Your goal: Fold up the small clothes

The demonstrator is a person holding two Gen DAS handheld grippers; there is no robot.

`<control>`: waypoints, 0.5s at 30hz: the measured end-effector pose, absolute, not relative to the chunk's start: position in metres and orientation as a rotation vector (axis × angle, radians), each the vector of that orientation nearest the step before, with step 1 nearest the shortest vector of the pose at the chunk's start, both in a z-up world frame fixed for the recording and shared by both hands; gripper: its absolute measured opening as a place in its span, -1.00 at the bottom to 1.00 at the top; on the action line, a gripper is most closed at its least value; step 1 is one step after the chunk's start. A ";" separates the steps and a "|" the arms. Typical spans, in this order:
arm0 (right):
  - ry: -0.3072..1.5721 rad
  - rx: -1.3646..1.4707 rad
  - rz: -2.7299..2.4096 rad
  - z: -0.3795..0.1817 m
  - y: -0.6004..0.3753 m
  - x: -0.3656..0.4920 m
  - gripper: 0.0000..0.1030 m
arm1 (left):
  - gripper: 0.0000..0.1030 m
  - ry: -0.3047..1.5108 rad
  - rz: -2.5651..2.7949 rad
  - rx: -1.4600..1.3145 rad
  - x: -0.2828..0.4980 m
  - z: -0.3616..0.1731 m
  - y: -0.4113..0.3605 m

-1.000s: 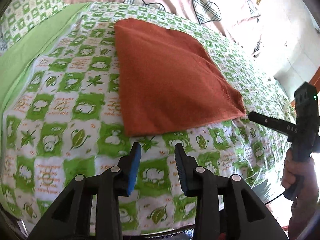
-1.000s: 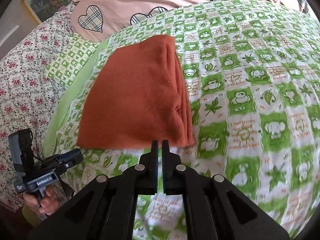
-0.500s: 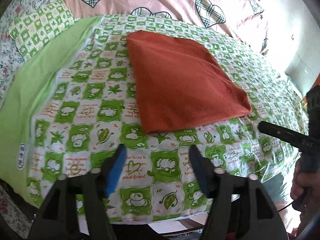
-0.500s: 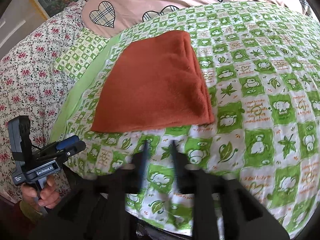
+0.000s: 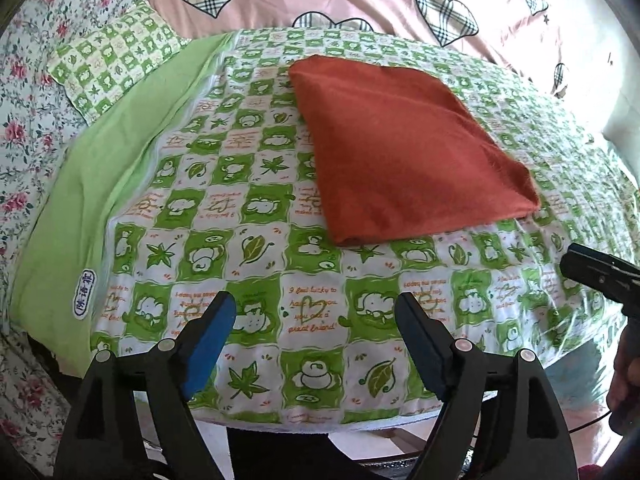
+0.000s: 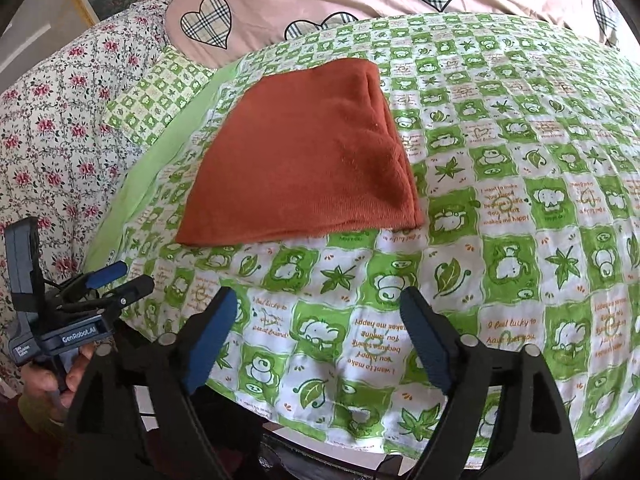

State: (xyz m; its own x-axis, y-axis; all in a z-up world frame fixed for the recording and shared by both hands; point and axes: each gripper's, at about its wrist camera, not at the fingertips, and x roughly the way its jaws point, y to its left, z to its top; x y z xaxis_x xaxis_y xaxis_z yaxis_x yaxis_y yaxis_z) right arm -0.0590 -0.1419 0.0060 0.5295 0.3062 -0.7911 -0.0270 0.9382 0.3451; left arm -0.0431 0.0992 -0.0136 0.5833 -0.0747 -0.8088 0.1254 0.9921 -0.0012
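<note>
Rust-orange folded cloth (image 5: 404,152) lies on green-checked bedspread (image 5: 256,248), at twelve o'clock from left gripper (image 5: 316,312) and right gripper (image 6: 316,308); both jaws opening, empty.

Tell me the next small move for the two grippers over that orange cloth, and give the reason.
Probably draw both back from the bed. The orange cloth already lies folded into a neat, thick rectangle on the green checked cover. The left gripper and right gripper are opening with nothing between their jaws, both short of the cloth's near edge. No other garment shows, so the fold looks finished.
</note>
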 end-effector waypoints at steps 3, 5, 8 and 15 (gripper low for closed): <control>0.996 0.292 0.213 0.005 -0.139 -0.059 0.72 | 0.62 0.950 -0.097 0.055 -0.041 -0.014 0.099; 0.995 0.293 0.218 0.004 -0.138 -0.058 0.74 | 0.63 0.958 -0.084 0.064 -0.039 -0.015 0.098; 0.993 0.284 0.221 0.003 -0.136 -0.058 0.75 | 0.67 0.959 -0.085 0.082 -0.038 -0.015 0.097; 1.003 0.254 0.235 0.001 -0.132 -0.052 0.76 | 0.75 0.950 -0.060 0.135 -0.032 -0.014 0.095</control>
State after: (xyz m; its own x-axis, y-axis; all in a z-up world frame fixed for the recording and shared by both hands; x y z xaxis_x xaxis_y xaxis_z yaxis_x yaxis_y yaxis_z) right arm -0.0522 -0.1324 0.0009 0.5173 0.3092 -0.7980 -0.0778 0.9456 0.3160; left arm -0.0315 0.0951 -0.0144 0.5806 0.0084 -0.8141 0.1102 0.9899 0.0889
